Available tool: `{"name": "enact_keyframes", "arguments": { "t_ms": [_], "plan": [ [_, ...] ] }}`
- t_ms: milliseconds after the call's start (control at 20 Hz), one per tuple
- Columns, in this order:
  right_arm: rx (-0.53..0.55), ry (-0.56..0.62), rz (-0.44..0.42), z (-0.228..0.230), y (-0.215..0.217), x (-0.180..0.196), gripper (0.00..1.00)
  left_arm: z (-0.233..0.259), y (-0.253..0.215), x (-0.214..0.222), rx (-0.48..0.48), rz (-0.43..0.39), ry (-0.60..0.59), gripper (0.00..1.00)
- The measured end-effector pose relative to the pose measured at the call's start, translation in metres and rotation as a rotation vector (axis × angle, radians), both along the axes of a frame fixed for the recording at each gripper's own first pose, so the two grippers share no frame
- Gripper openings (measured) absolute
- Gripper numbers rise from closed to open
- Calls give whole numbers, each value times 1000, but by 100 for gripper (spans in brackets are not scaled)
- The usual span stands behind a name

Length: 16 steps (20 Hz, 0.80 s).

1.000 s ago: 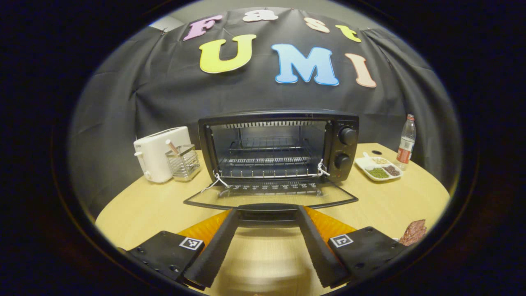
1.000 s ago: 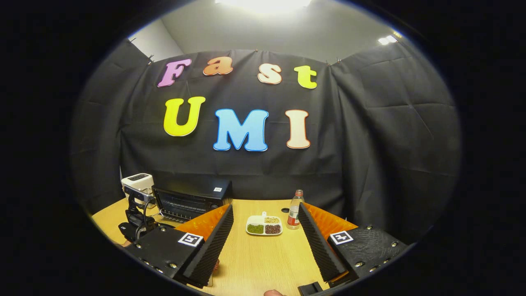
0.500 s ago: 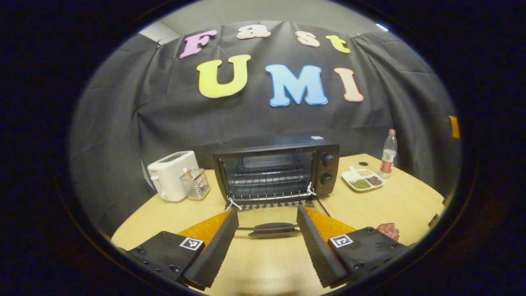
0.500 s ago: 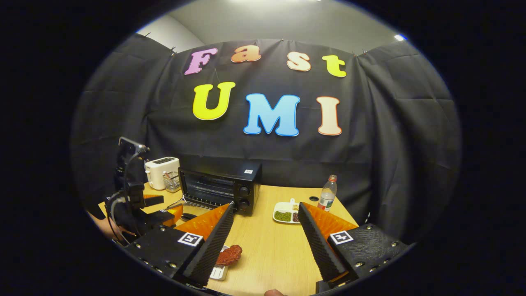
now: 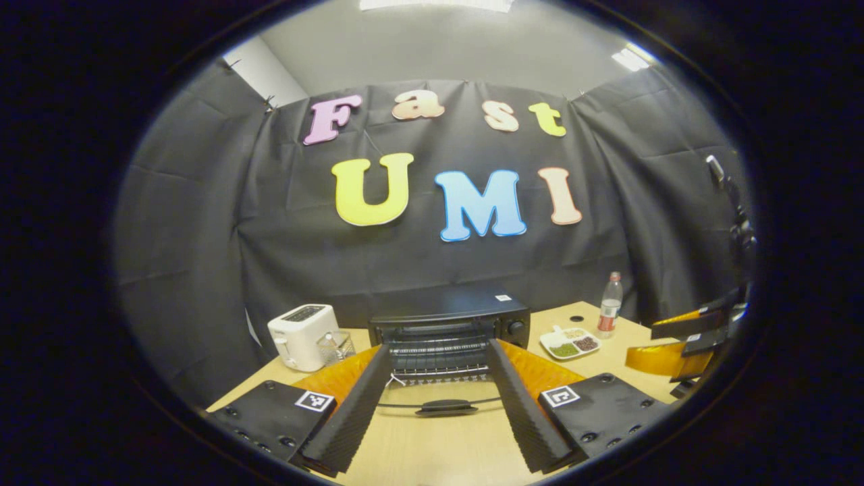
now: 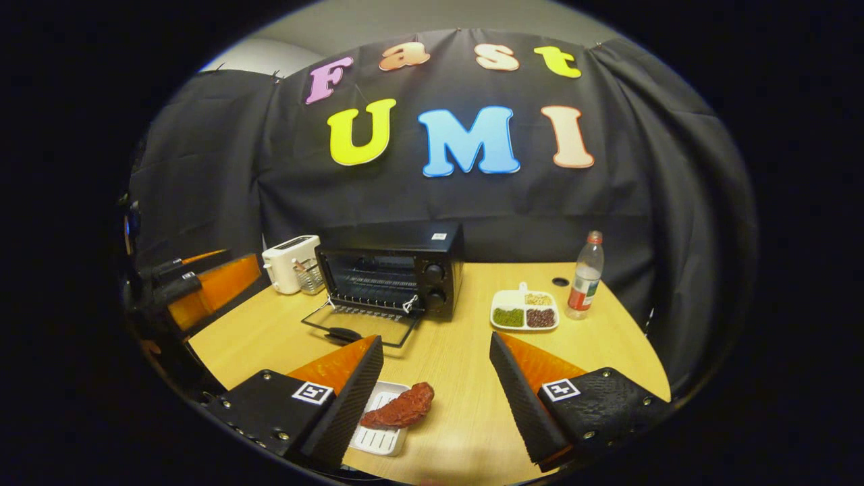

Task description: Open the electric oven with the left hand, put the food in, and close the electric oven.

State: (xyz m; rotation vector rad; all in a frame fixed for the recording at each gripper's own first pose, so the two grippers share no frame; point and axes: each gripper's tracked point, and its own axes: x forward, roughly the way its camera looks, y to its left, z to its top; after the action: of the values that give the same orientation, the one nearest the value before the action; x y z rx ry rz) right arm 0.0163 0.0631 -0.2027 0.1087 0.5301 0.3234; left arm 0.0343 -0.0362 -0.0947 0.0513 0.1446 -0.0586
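Note:
The black electric oven [image 5: 449, 322] [image 6: 391, 270] stands at the back of the round wooden table, its glass door [image 6: 358, 325] folded down flat with the handle [image 5: 445, 407] toward me. My left gripper [image 5: 437, 361] hangs open in front of that door, nothing between its fingers, and appears at the left edge of the right gripper view [image 6: 196, 290]. A reddish piece of food [image 6: 398, 412] lies on a small white tray [image 6: 378, 439] near the table's front. My right gripper [image 6: 435, 351] is open above and behind the food; in the left gripper view it is at the far right [image 5: 682, 337].
A white toaster [image 6: 290, 263] and a clear holder [image 6: 310, 277] stand left of the oven. To the oven's right are a white divided dish of beans [image 6: 525, 312] and a plastic bottle [image 6: 584, 275]. A small hole [image 6: 560, 281] marks the tabletop near the back.
My left gripper has pulled back and up from the open oven door, so the oven looks smaller. The right gripper has tipped down and swung left, bringing the food and tray into view.

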Motion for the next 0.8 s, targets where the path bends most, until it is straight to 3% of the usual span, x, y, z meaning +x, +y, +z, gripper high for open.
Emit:
{"name": "enact_keyframes", "arguments": {
  "t_ms": [100, 200, 250, 400, 450, 550, 700, 800],
  "plan": [
    [36, 94, 42, -22, 10, -3, 98, 11, 6, -8, -2, 2, -17, 96],
    [72, 162, 45, -37, 13, -3, 98, 17, 14, -15, 7, 13, -25, 100],
    [88, 195, 42, -47, 14, -2, 98, 18, 20, -16, 14, 24, -27, 95],
    [141, 315, 34, -76, 19, -2, 98, 26, 38, -25, 31, 66, -37, 95],
    [156, 348, 28, -82, 20, 0, 96, 22, 41, -28, 32, 73, -31, 90],
    [199, 423, 12, -97, 23, -1, 90, 19, 51, -34, 39, 92, -18, 100],
    [278, 535, 4, -115, 34, -7, 90, 21, 68, -36, 45, 126, -19, 90],
    [325, 593, -2, -121, 38, -11, 90, 22, 76, -36, 49, 138, -18, 92]
  ]
}}
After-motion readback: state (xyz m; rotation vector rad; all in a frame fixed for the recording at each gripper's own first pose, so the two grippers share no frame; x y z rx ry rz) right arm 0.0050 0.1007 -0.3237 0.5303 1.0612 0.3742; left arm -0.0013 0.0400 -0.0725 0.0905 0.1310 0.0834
